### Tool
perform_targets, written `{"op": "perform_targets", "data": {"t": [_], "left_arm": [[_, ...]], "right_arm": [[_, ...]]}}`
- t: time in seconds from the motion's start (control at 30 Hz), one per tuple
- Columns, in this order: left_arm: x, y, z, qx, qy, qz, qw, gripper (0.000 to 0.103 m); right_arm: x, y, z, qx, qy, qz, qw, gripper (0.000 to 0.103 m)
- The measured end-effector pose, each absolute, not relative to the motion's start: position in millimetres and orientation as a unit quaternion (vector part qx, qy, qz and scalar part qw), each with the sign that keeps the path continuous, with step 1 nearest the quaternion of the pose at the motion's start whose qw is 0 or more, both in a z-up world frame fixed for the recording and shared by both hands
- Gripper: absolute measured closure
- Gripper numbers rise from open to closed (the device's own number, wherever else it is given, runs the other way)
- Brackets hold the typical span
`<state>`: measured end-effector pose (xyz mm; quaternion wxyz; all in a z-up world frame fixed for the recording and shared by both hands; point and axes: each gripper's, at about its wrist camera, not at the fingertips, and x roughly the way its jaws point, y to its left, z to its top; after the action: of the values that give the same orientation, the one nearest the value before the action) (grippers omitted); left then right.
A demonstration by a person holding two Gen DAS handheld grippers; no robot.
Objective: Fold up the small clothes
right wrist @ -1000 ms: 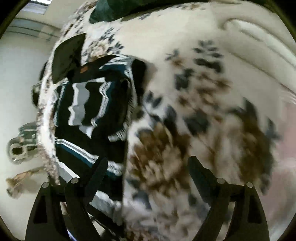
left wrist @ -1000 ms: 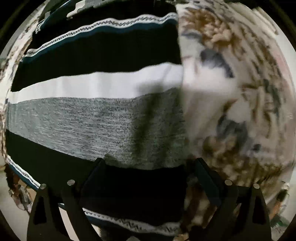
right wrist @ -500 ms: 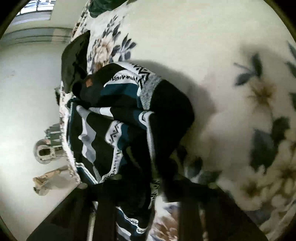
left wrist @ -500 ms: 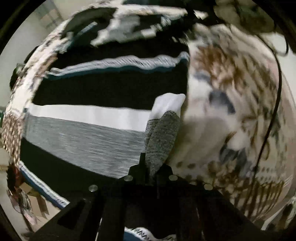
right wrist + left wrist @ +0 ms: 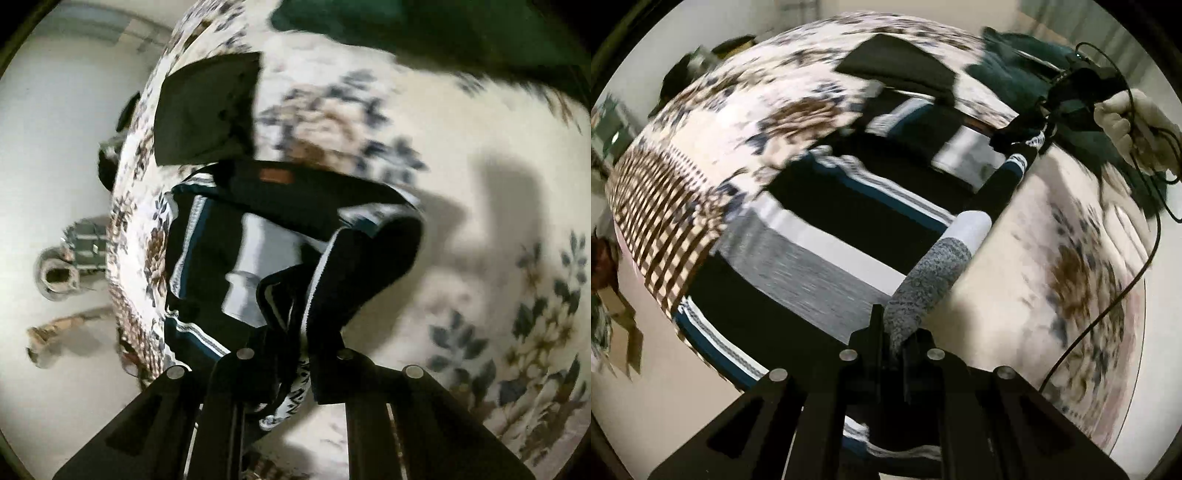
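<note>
A striped knit sweater (image 5: 827, 236) in black, white, grey and teal lies on a floral bedspread (image 5: 1052, 229). My left gripper (image 5: 892, 338) is shut on its right edge at the grey band and lifts it into a raised fold. My right gripper (image 5: 295, 354) is shut on the same edge farther up; the sweater (image 5: 229, 258) hangs bunched from it. In the left wrist view the right gripper (image 5: 1027, 142) and a gloved hand (image 5: 1134, 125) show at the upper right.
A folded black garment (image 5: 897, 70) lies beyond the sweater, also in the right wrist view (image 5: 207, 110). A dark green cloth (image 5: 1027, 62) lies at the far side. A cable (image 5: 1137, 266) crosses the bedspread. The bed's edge and floor are at the left (image 5: 646, 362).
Both grippers went from open to shut on the sweater's right edge and have lifted it off the bedspread. Both cameras have pulled back and up.
</note>
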<state>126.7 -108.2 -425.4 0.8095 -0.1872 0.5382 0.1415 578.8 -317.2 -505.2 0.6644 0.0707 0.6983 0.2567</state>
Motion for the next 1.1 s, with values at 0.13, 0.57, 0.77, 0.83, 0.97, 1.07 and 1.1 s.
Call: {"op": "perform_targets", "data": {"t": [0.13, 0.57, 0.77, 0.83, 0.97, 1.07, 1.1], "left_arm": [[120.2, -48.5, -445.1, -0.234, 0.539, 0.145, 0.796, 0.098], [105.5, 101.5, -523.5, -0.336, 0.571, 0.124, 0.739, 0.096], [94.1, 140.9, -556.3, -0.382, 0.609, 0.059, 0.692, 0.068], [90.1, 144.9, -551.7, -0.377, 0.617, 0.040, 0.689, 0.061], [82.7, 146.5, -542.2, -0.333, 0.642, 0.037, 0.690, 0.055], [76.7, 146.3, -534.3, -0.302, 0.656, 0.047, 0.690, 0.055], [73.6, 145.9, -531.6, -0.292, 0.661, 0.051, 0.689, 0.055]], "right_arm": [[588.8, -219.7, -506.4, 0.034, 0.706, 0.224, 0.670, 0.091], [597.3, 21.2, -583.2, -0.052, 0.747, 0.150, 0.646, 0.091], [592.3, 40.6, -596.0, 0.014, 0.763, 0.179, 0.621, 0.052], [579.7, 30.3, -578.7, 0.054, 0.756, 0.215, 0.616, 0.036], [523.3, -9.9, -533.2, 0.076, 0.731, 0.261, 0.626, 0.034], [453.9, -43.9, -525.4, 0.052, 0.737, 0.274, 0.616, 0.034], [429.8, -55.8, -528.8, 0.040, 0.743, 0.271, 0.611, 0.034]]}}
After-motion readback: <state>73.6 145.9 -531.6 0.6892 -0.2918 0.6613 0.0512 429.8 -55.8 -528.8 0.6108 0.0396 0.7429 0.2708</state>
